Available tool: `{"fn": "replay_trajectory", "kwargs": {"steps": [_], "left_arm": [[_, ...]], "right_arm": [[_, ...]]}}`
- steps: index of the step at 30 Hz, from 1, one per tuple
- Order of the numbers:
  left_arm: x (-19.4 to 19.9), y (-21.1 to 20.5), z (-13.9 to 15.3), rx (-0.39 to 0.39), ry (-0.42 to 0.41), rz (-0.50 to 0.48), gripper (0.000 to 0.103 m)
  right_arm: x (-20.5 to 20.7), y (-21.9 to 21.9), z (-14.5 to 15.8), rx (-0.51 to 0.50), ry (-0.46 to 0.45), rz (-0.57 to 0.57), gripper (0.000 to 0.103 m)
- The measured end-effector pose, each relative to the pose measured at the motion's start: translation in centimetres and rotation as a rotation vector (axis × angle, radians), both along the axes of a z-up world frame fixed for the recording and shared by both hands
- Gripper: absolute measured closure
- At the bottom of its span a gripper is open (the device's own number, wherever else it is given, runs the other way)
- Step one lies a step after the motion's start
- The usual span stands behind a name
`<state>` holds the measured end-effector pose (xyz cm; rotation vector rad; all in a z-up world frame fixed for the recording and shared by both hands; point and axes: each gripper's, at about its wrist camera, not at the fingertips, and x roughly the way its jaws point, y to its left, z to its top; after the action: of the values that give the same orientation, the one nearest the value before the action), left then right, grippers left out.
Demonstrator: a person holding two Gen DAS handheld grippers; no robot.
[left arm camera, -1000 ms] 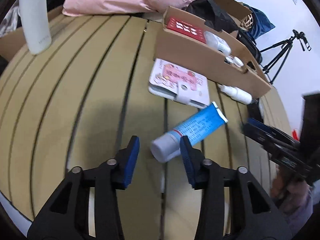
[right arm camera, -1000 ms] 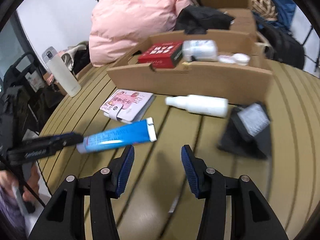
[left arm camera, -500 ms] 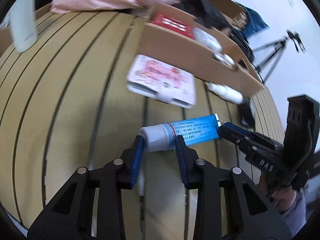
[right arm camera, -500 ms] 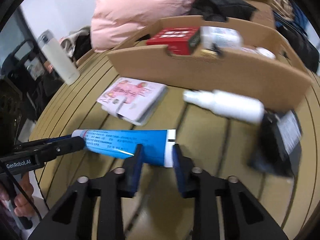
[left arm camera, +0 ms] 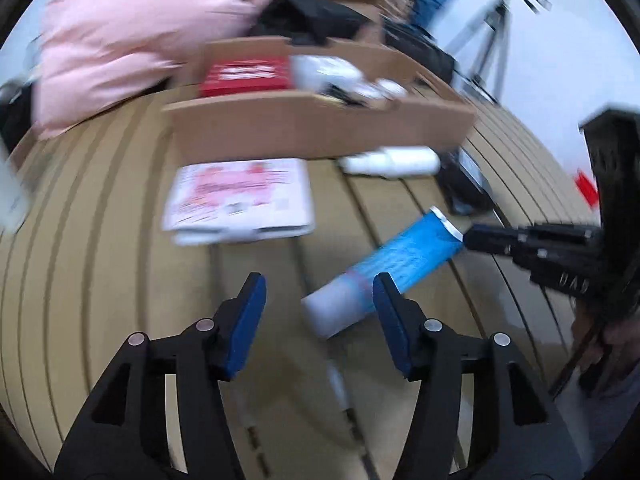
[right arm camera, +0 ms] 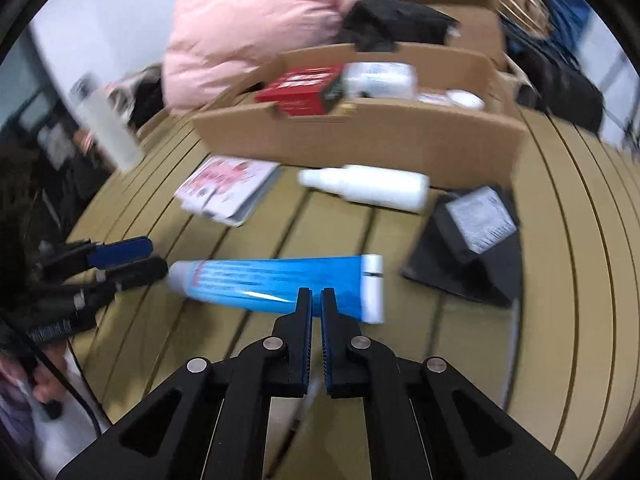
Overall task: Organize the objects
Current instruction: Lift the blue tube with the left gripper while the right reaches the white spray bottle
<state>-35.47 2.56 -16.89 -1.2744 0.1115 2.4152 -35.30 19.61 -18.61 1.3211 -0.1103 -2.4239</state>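
Observation:
A blue tube point(right arm camera: 276, 280) with a white cap lies across the slatted wooden table point(right arm camera: 568, 240). My right gripper point(right arm camera: 316, 293) is shut on the tube's flat end, just short of the white crimp. In the left wrist view the same tube point(left arm camera: 400, 260) runs from that right gripper point(left arm camera: 469, 237) down to my left gripper point(left arm camera: 318, 280). The left jaws are opening. The white cap end sits between them, close to the right finger point(left arm camera: 386, 300), and the pads do not press on it. The left gripper point(right arm camera: 158, 258) shows at the tube's cap in the right wrist view.
A long cardboard tray point(right arm camera: 360, 144) at the back holds a red box point(right arm camera: 304, 88) and white containers. In front of it lie a pink booklet point(right arm camera: 228, 180), a white spray bottle point(right arm camera: 368, 188) and a black box point(right arm camera: 472, 240). A pale flask point(right arm camera: 104, 124) stands far left, and a tripod point(left arm camera: 488, 40) behind.
The left jaws, shut on the tube's cap end half a second ago, have spread apart, and the left view has rolled. The right jaws have shut on the tube's flat end.

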Motion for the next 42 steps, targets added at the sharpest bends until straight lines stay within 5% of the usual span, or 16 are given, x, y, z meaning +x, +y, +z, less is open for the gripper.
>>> {"fn": "replay_trajectory", "kwargs": {"steps": [5, 9, 10, 12, 17, 23, 24, 25, 26, 27, 32, 42], "left_arm": [[-1.2, 4.2, -1.0, -0.025, -0.008, -0.181, 0.045], [-0.5, 7.5, -2.2, -0.138, 0.017, -0.293, 0.041], [-0.5, 7.7, -2.3, -0.129, 0.018, -0.288, 0.045], [-0.6, 7.7, -1.9, -0.121, 0.01, -0.275, 0.071], [-0.7, 4.1, -1.1, -0.048, -0.067, -0.069, 0.072], [2.0, -1.2, 3.4, 0.125, 0.015, 0.111, 0.072], [2.1, -2.2, 3.5, 0.143, 0.02, 0.154, 0.072], [1.9, -3.0, 3.5, 0.143, 0.024, 0.197, 0.072], [1.6, -3.8, 3.3, 0.135, 0.025, 0.232, 0.072], [1.2, -4.5, 3.0, 0.129, 0.025, 0.261, 0.072], [0.6, -5.8, 2.6, 0.131, 0.025, 0.306, 0.072], [0.1, -6.2, 2.2, 0.143, 0.007, 0.324, 0.072]], "right_arm": [[0.3, 2.9, -0.2, -0.034, -0.012, -0.102, 0.097], [0.9, 4.2, 0.4, -0.065, 0.011, -0.146, 0.097], [1.0, 4.7, 0.6, -0.072, 0.019, -0.168, 0.097], [1.2, 5.3, 0.6, -0.087, 0.024, -0.194, 0.097], [1.3, 5.8, 0.5, -0.089, 0.02, -0.206, 0.097], [1.0, 4.2, 0.7, -0.005, 0.042, -0.169, 0.093], [0.9, 3.6, 0.8, 0.015, 0.051, -0.154, 0.083], [0.6, 3.1, 0.9, 0.03, 0.062, -0.141, 0.06], [0.5, 2.7, 1.0, 0.037, 0.075, -0.13, 0.019], [0.3, 2.3, 1.2, 0.038, 0.09, -0.122, 0.004], [-1.8, 0.2, 2.4, 0.09, 0.19, -0.128, 0.0], [-8.7, -2.8, -0.5, 0.281, 0.119, -0.2, 0.0]]}}
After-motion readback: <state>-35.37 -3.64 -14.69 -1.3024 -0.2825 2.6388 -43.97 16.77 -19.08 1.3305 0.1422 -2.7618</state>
